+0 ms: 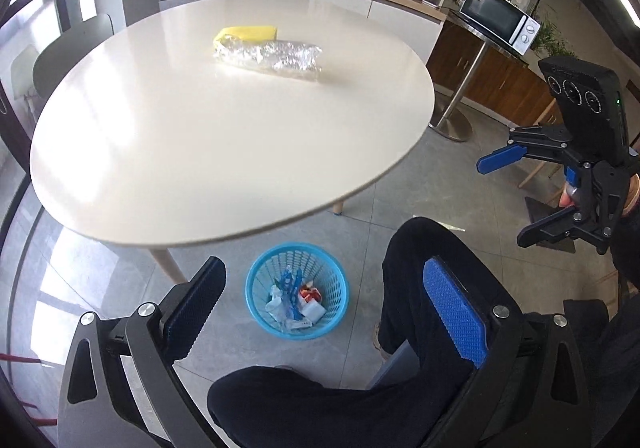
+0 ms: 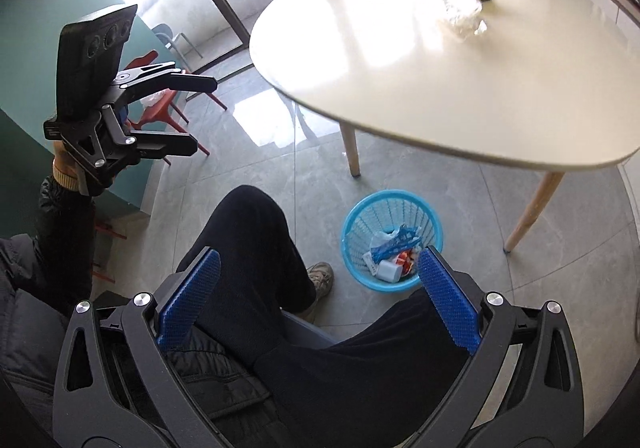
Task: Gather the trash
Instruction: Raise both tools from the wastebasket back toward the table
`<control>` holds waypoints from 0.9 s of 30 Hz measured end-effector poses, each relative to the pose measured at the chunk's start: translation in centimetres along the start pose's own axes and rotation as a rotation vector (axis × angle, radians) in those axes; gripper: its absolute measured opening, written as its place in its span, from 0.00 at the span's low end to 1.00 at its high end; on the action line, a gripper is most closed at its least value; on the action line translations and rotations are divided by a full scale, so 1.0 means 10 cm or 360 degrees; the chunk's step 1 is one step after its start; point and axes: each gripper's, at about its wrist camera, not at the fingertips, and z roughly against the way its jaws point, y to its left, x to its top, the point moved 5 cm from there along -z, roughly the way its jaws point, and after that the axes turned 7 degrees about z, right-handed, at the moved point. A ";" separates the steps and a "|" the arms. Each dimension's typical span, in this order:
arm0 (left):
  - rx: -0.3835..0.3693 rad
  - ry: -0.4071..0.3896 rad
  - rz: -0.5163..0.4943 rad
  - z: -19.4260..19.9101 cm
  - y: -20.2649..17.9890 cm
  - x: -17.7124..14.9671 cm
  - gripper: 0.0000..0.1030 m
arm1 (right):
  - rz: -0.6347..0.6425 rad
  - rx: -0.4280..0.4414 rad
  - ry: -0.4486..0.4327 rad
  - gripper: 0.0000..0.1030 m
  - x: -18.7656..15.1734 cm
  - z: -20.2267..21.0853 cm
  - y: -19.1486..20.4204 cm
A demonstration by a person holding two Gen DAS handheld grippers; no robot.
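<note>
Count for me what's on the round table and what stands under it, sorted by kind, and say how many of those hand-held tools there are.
Yellow sponge: 1, on the white table
Crushed clear plastic bottle: 1, against the sponge
Blue basket: 1, on the floor, with several scraps inside
Left tool and right tool: 2, both open
Total: 5
</note>
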 end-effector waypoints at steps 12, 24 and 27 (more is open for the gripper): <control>0.0055 -0.0090 0.0103 -0.28 0.22 1.06 0.94 | 0.0019 -0.0105 -0.0094 0.92 0.89 0.08 -0.75; 0.0065 -0.0083 0.0281 -0.92 0.46 1.86 0.94 | 0.0060 -0.0286 -0.0198 0.92 2.02 -0.09 -1.80; 0.0127 -0.0075 0.0306 -1.06 0.52 1.95 0.94 | 0.0086 -0.0285 -0.0190 0.92 2.28 -0.24 -1.99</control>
